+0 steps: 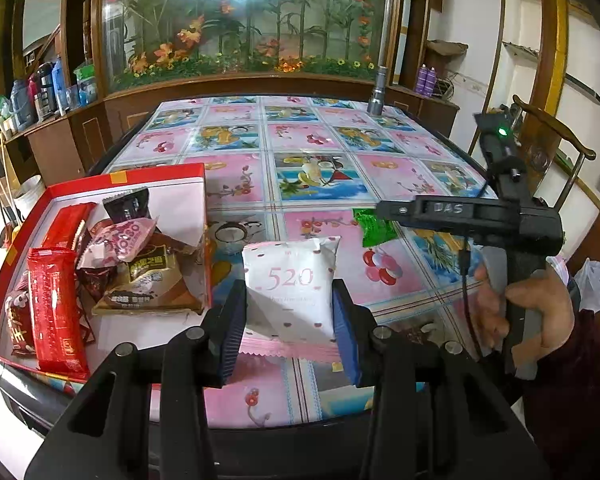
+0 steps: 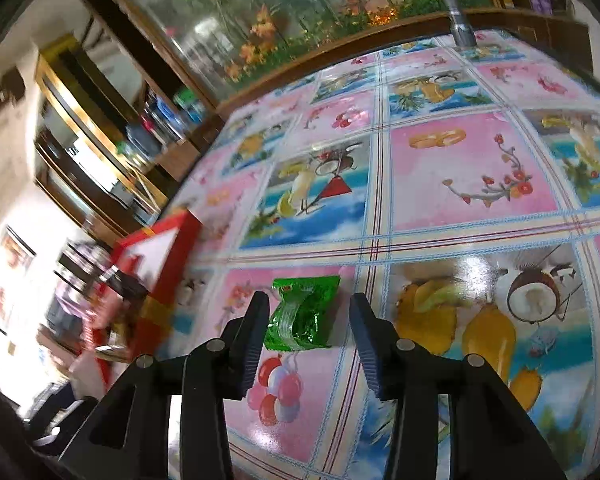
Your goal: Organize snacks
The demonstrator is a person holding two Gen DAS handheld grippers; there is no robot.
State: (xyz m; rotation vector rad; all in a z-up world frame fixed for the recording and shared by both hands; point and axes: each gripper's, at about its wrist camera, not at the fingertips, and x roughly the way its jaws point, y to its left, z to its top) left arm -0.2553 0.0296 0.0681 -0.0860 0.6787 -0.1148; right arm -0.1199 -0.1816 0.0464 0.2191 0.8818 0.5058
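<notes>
Left wrist view: the table (image 1: 320, 152) with its fruit-patterned cloth fills the middle of the frame, and the red box (image 1: 156, 174) sits at the left, already holding several wrapped snacks. At lower centre my left claw (image 1: 290, 320) is closed on the white 520 packet (image 1: 290, 280), a blue pad pressing each side, and the packet looks raised off the cloth. To the right my right hand (image 1: 540, 312) grips the other tool above the green packet (image 1: 374, 226).

In the right wrist view my right claw (image 2: 310, 316) stands about half open and holds nothing; the green packet (image 2: 302, 314) lies on the cloth between the pads, touching neither.

I judge two steps are in hand: carrying the white packet to the box, and starting a pick on the green one. Next I'd swing left over the box wall before letting go, and lower the right pads around the green packet before squeezing.
</notes>
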